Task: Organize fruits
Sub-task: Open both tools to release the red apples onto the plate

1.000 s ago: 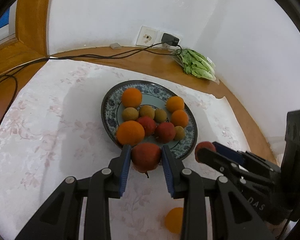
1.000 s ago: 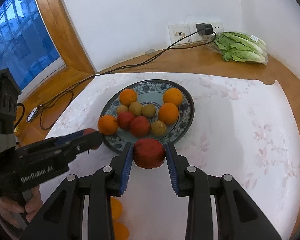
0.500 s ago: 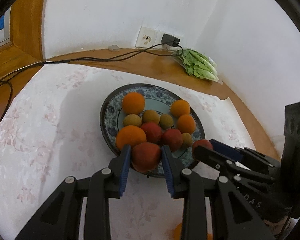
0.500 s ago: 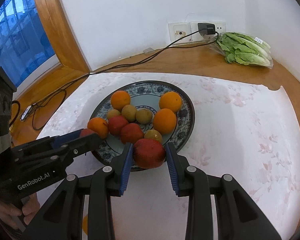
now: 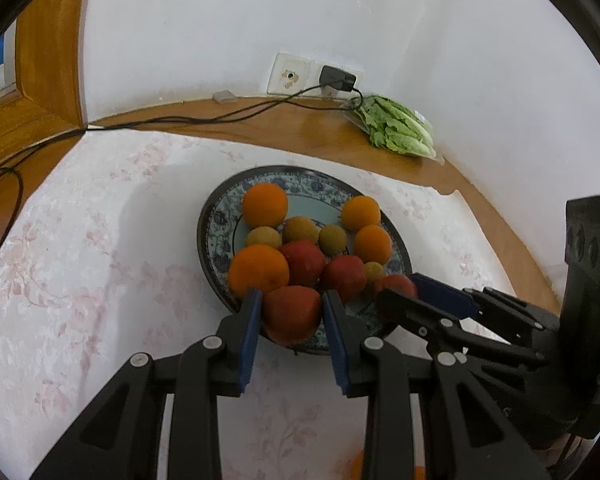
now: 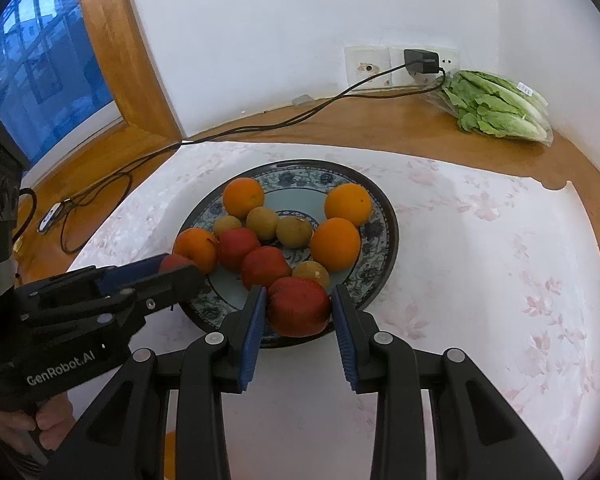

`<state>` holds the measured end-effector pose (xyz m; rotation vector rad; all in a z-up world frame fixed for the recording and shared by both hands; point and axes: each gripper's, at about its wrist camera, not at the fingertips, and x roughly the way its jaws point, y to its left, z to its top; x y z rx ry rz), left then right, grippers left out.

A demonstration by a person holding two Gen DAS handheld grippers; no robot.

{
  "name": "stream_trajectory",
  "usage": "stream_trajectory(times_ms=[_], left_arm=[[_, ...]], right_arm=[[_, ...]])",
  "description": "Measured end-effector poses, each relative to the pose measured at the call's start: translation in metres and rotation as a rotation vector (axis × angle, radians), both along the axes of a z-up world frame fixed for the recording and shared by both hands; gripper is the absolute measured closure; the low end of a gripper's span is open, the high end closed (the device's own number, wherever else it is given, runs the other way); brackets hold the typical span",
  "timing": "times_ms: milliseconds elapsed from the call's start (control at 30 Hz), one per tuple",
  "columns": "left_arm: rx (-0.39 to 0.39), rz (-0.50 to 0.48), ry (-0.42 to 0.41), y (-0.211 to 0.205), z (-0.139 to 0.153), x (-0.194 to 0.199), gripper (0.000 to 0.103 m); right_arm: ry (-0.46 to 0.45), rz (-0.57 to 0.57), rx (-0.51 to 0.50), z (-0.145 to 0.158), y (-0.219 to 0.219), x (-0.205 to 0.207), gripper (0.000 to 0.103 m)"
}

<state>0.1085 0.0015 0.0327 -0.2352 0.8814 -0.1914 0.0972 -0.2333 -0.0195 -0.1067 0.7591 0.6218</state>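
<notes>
A bag of lettuce [image 6: 500, 110] is seen lying at the far corner of the wooden counter [image 6: 380, 128], below a wall socket [image 6: 400, 66] with a black charger [image 6: 421, 61] plugged in; its cable [image 6: 260, 126] is trailed leftward across the counter towards the window frame [image 6: 120, 48]. A pale flowered cloth [image 6: 480, 260] is spread over the counter, and a blue-patterned plate [image 6: 380, 216] is set on it. Four oranges, three red fruits and four small brownish fruits are held in the plate. A red apple [image 5: 291, 312] is clamped between the blue pads of the left hand-held gripper [image 5: 291, 318] over the plate's near rim. A second red apple [image 6: 298, 306] is gripped likewise by the right hand-held gripper [image 6: 298, 316], also above the near rim. The near rim is partly hidden by both grippers.
</notes>
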Motion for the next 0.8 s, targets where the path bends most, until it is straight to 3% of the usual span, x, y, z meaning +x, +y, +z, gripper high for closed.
stream_trajectory(times_ms=[300,433,800], left_arm=[[0.002,0.011,0.005,-0.001,0.0,0.0,0.07],[0.01,0.024,0.018,-0.001,0.0,-0.002,0.059],[0.012,0.036,0.014,0.002,0.014,-0.014,0.054]], right_arm=[[-0.014,-0.005,0.012,0.004,-0.002,-0.002,0.064],[-0.033,-0.005,0.019,0.009,-0.005,-0.005,0.057],[-0.048,-0.009,0.024,0.017,-0.013,-0.02,0.056]])
